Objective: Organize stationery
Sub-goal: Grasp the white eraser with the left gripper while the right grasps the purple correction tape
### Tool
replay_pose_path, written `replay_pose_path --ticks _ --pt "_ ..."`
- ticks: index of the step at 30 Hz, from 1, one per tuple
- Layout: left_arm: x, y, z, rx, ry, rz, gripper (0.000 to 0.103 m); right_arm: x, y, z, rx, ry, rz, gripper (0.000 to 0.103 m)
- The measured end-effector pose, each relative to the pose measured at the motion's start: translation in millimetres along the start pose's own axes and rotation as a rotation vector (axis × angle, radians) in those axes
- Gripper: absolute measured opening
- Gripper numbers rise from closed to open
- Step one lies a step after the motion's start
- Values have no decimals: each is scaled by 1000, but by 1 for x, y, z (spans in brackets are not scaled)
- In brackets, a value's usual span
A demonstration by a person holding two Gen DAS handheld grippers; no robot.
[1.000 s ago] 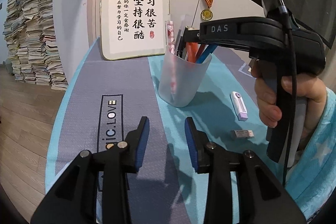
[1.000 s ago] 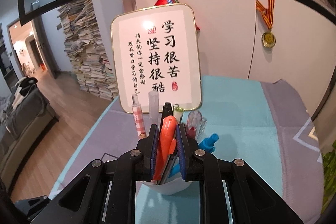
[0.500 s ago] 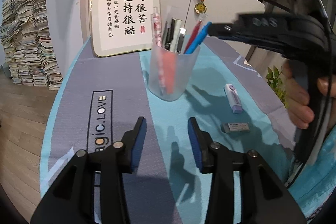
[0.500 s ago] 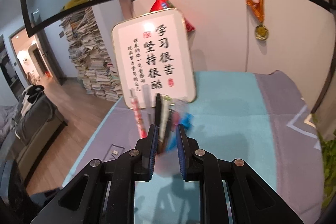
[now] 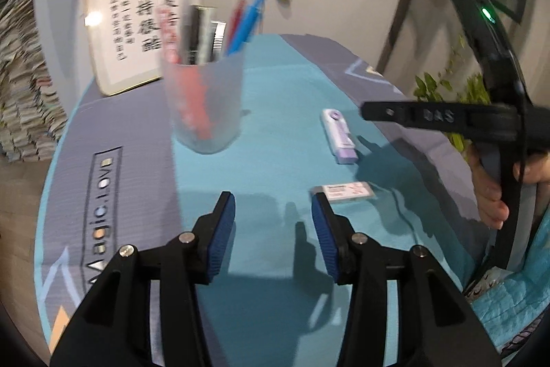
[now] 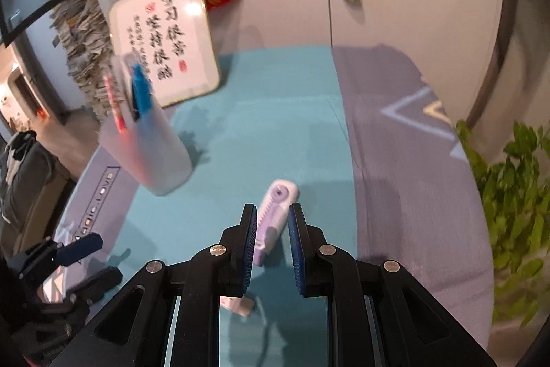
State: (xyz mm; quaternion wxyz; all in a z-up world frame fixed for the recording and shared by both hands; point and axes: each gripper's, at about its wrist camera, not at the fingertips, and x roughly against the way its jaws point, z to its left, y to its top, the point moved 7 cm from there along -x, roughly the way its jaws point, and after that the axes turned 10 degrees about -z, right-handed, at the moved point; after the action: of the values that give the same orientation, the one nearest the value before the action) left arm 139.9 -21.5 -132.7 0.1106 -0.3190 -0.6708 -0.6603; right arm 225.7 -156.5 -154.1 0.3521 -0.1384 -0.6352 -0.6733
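Frosted translucent plastic pen cup (image 5: 202, 98) sits on matt woven teal-and-grey cloth (image 5: 282, 112), w/ glossy white-and-lilac plastic correction tape (image 6: 275, 208), paper-sleeved eraser (image 5: 347, 191), glossy gold-rimmed sign (image 5: 137, 16) and matt black plastic gripper arms w/ ribbed blue pads (image 5: 220, 236).

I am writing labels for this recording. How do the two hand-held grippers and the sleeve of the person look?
Both the left gripper and the right gripper have black angular bodies, silver screws and blue ribbed pads. The right one carries raised "DAS" lettering, a black cable and a green light. The sleeve is light blue with pale patterns.
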Motion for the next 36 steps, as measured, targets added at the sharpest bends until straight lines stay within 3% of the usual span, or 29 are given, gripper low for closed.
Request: replay_pose_path --ticks 4,12,14,16,22,29,33,36 --pt "-8 -2 -20 -83 -30 13 52 1 -1 -7 -25 15 -7 19" --pt "-43 3 -73 -417 -120 25 52 8 -11 -30 -97 22 -18 20" --pt "-53 1 -79 -469 -124 48 48 10 -12 -38 -115 15 -21 20" --pt "-59 -1 -79 -486 -146 69 32 12 -13 -45 -124 3 -25 20" --pt "-69 -3 -80 -471 -218 130 31 14 -14 -58 -152 -13 -28 21" --pt "-71 -6 -84 -496 -243 154 31 16 -15 -54 -145 -7 -28 21" --pt "-68 -2 -81 -478 -235 155 15 16 -15 -52 -142 -11 -26 21" --pt "-58 5 -72 -405 -223 121 14 15 -12 -51 -142 -13 -27 21"
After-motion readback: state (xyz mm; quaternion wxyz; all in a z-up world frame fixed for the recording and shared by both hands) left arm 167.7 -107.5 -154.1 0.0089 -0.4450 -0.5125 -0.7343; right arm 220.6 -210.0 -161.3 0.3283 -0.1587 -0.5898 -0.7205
